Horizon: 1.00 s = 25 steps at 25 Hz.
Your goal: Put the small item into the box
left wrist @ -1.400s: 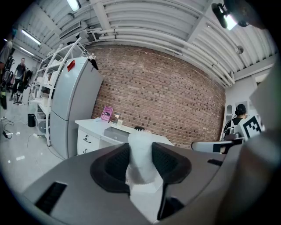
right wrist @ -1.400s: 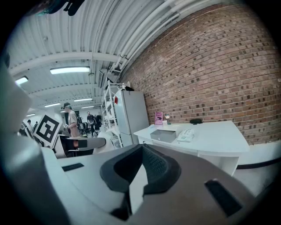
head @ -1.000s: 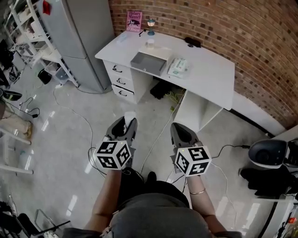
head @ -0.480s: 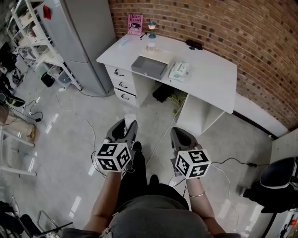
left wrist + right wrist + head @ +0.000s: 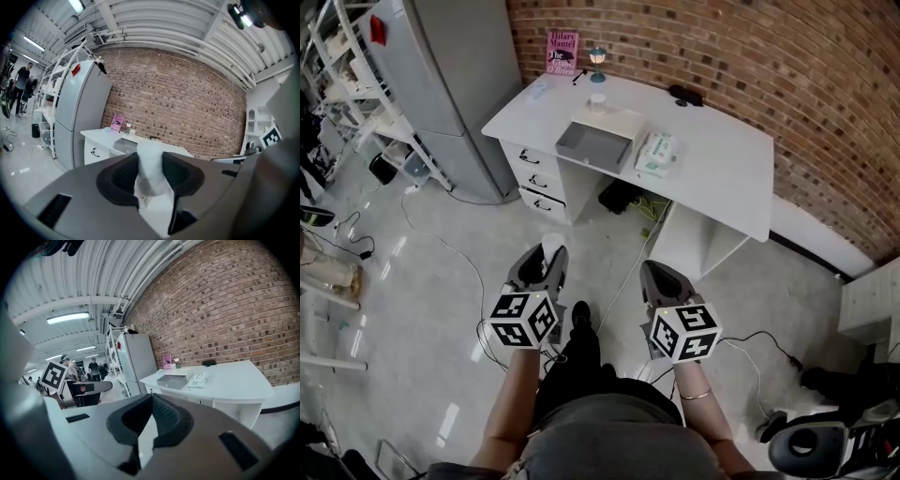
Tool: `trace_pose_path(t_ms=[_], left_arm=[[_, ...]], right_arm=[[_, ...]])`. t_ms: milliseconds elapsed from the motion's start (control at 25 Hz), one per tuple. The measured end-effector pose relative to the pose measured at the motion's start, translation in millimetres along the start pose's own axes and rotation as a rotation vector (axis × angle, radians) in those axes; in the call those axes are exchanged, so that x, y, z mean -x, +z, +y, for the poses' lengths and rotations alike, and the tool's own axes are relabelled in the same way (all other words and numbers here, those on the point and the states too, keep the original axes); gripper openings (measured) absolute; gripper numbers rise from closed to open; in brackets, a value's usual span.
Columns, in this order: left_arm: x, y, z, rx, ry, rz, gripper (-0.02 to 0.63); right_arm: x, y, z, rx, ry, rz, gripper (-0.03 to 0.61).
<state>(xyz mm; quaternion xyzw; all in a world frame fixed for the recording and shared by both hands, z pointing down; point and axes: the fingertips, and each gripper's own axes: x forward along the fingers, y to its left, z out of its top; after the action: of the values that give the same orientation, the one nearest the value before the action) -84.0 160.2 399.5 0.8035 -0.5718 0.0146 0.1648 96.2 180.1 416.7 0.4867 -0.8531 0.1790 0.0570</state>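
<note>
One brick wall (image 5: 787, 84) runs across from 12 to 3 o'clock in the head view. One grey refrigerator (image 5: 441, 84) stands at 10 o'clock, and one white desk (image 5: 722, 159) with three drawers (image 5: 532, 178) stands at 12 o'clock.

Two grippers are held low, well apart from the desk. The left gripper (image 5: 549, 258) is at 7 o'clock and the right gripper (image 5: 661, 277) at 5 o'clock.

One open grey box (image 5: 595, 147) sits on the desk. A white pack (image 5: 656, 155) lies just beside it at 3 o'clock. One pink book (image 5: 562, 52) and one small lamp (image 5: 597, 58) stand at the desk's back edge.

The left tongs are partly spread and clamp one small white item (image 5: 150, 171), possibly something soft and wrapped. The right tongs are closed tip to tip and hold nothing.
</note>
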Motion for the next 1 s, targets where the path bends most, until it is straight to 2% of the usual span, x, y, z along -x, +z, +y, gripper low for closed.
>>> trace_pose_path(t_ms=[520, 1000], left_arm=[[-103.6, 32.3, 71.5, 0.044, -0.041, 0.021, 0.173], [-182.2, 60.9, 122.1, 0.028, -0.120, 0.050, 0.173]], right_arm=[[-117.6, 47.5, -23.0, -0.008, -0.040, 0.015, 0.006], [-208.5, 81.3, -37.5, -0.021, -0.109, 0.025, 0.006]])
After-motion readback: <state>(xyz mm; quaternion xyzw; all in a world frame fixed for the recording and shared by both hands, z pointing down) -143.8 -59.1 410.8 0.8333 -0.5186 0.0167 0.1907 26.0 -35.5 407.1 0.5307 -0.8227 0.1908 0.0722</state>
